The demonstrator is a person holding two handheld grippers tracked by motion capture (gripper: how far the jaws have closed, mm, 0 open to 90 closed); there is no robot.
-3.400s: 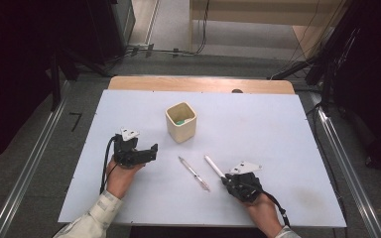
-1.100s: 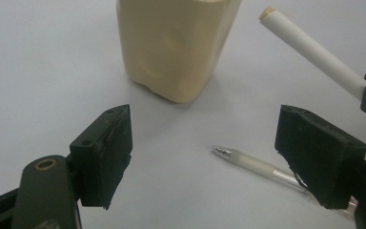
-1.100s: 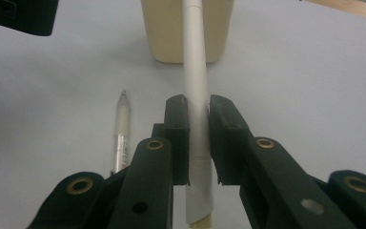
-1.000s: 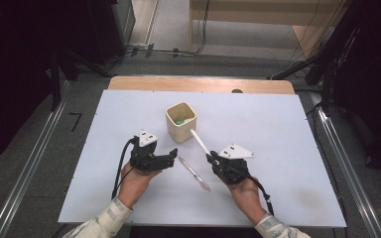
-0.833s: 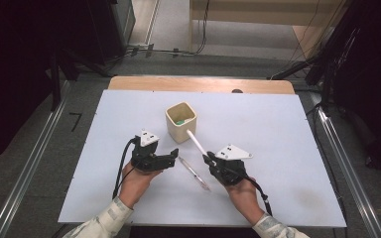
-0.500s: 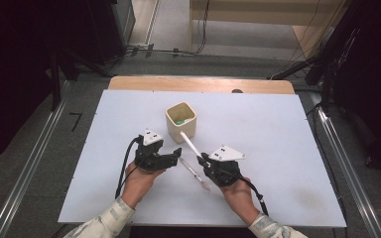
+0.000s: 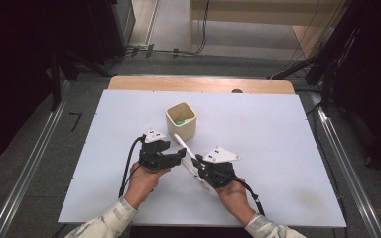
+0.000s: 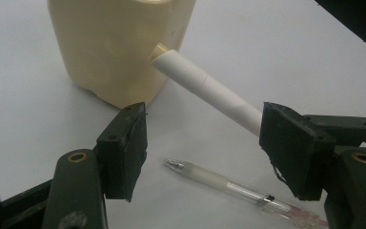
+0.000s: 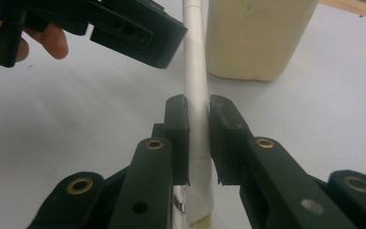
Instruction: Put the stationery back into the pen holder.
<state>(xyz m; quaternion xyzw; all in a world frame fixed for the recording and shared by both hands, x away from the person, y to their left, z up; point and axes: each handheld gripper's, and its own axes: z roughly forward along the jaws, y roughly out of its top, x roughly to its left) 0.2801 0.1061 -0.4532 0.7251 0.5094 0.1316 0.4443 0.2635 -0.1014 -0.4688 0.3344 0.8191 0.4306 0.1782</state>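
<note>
both hands have drawn in near the cup (image 7: 181, 120), the right gripper (image 7: 202, 164) clamping the white marker (image 7: 182, 146) while the left gripper (image 7: 180, 157), half open and just been closing, brackets it, likely to pull its cap.

On the table (image 7: 287, 129), a cup (image 7: 181, 120) stood left of centre, toward the far side. A marker (image 7: 182, 146) slanted from near the cup's base toward the near right. A pen (image 8: 228, 186) lay on the table just near of the marker, under it.
</note>
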